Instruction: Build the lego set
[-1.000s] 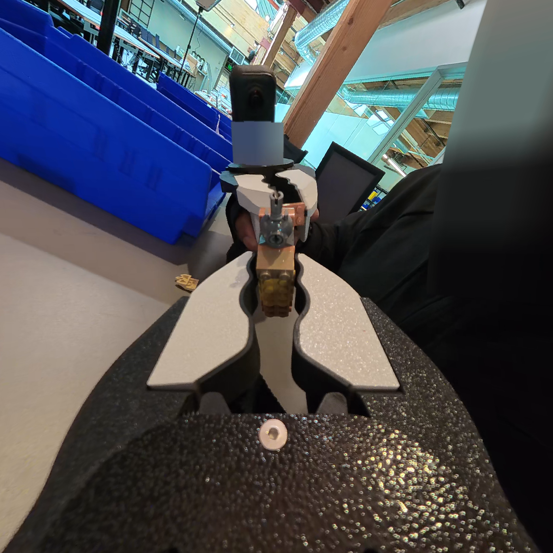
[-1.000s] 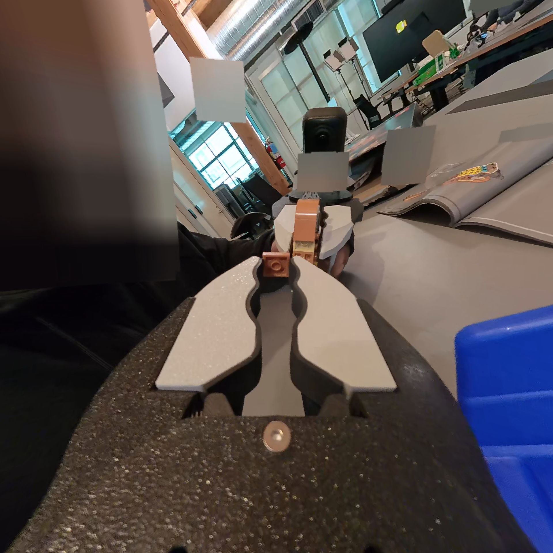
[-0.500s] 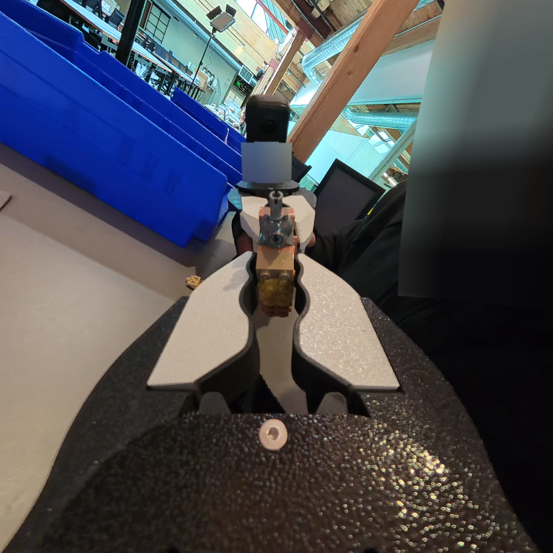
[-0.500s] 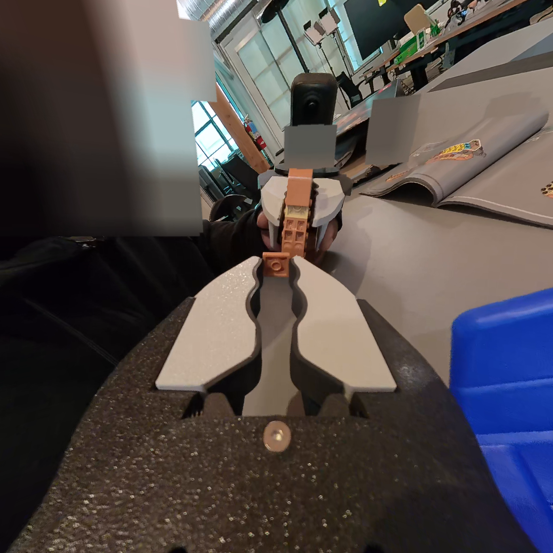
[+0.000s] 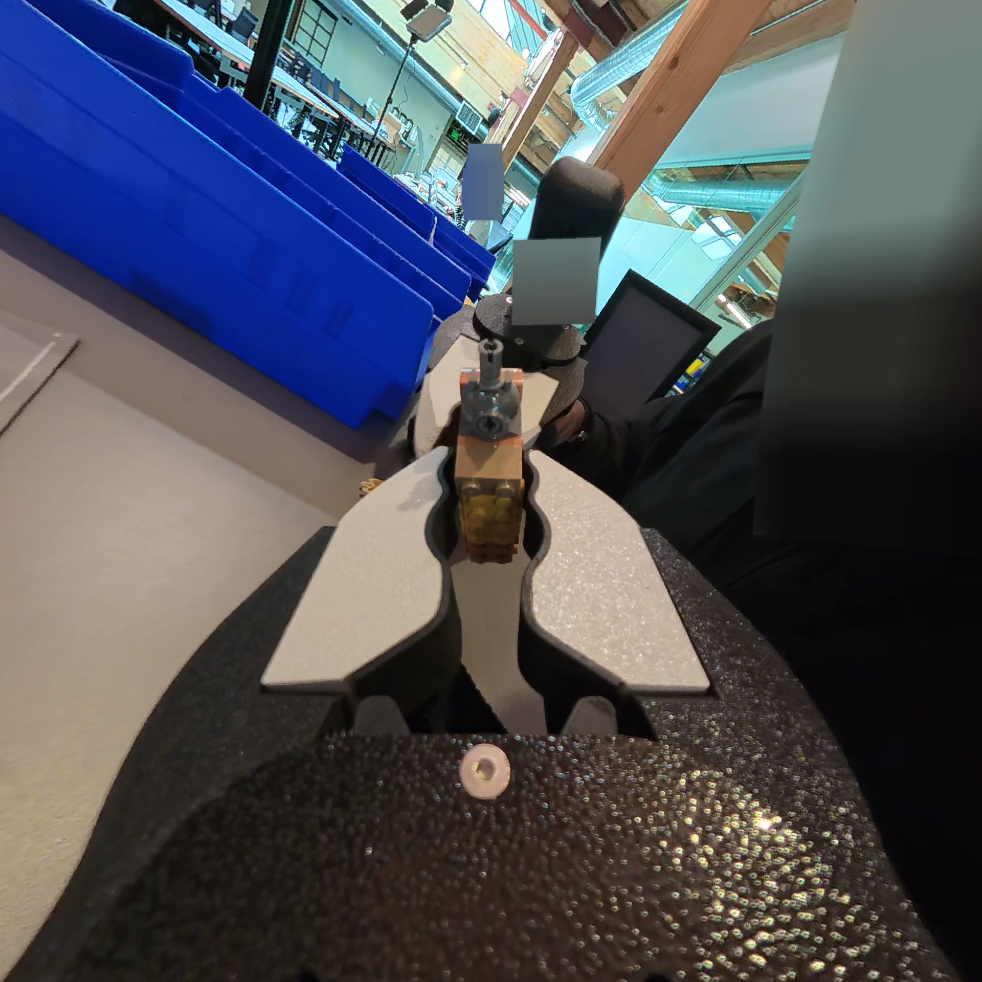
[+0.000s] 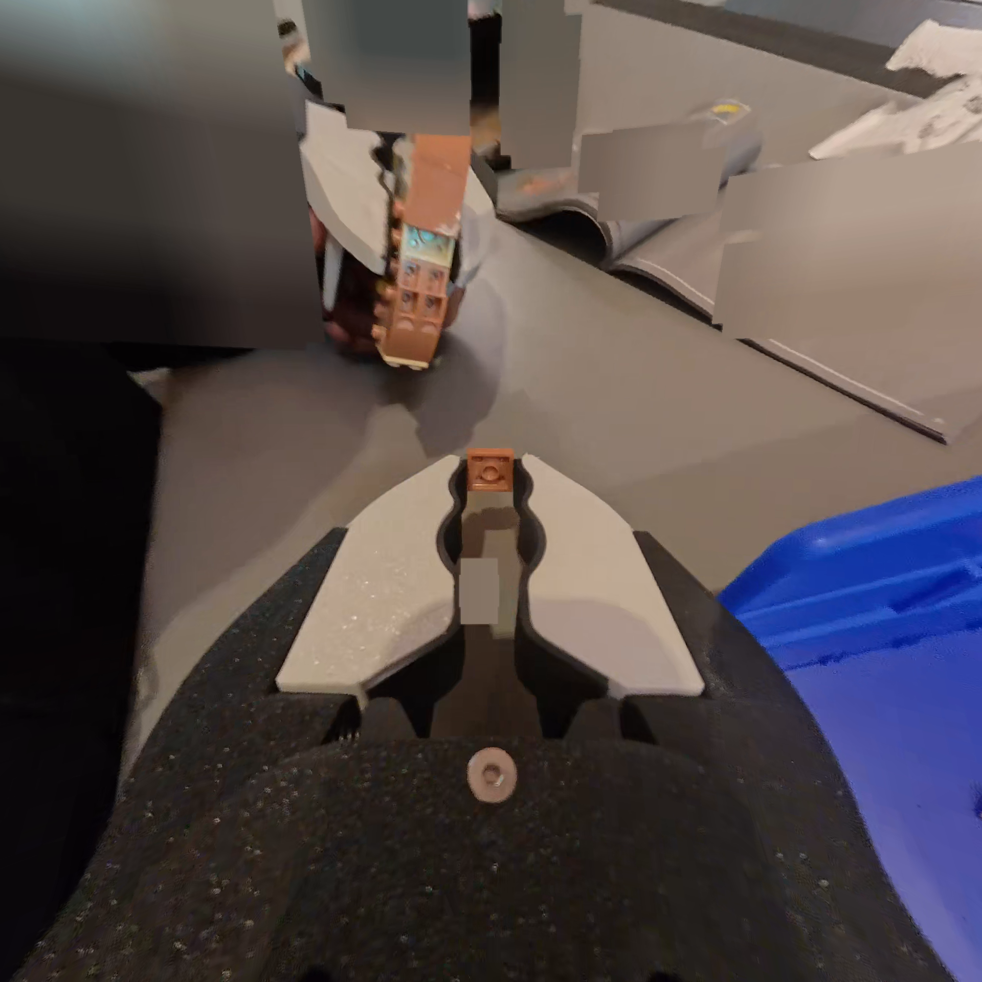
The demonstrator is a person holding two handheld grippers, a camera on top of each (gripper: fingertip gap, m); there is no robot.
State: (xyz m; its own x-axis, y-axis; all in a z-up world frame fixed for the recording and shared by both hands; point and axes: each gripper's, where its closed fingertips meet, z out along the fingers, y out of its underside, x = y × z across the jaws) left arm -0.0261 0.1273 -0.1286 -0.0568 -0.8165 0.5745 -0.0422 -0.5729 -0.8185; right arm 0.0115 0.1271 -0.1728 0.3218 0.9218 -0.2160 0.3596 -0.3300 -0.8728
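My left gripper is shut on a small lego assembly: brown and tan bricks, translucent yellow studs at the near end, a grey pin piece at the far end. In the right wrist view the same assembly shows farther off, upright between the left gripper's fingers, its lower end near the grey table. My right gripper is shut on a small brown square plate at its fingertips. It is apart from the assembly, lower and nearer. The right gripper also shows behind the assembly in the left wrist view.
Several blue bins line the left of the table; one blue bin is close on my right gripper's right. An open instruction booklet lies at the far right. A person's dark sleeve fills the side. Left tips to right tips: about 6 cm.
The right gripper with the brown plate has pulled back and tilted down, so the assembly is now farther from it. The left gripper has shifted and tilted slightly, still holding the assembly.
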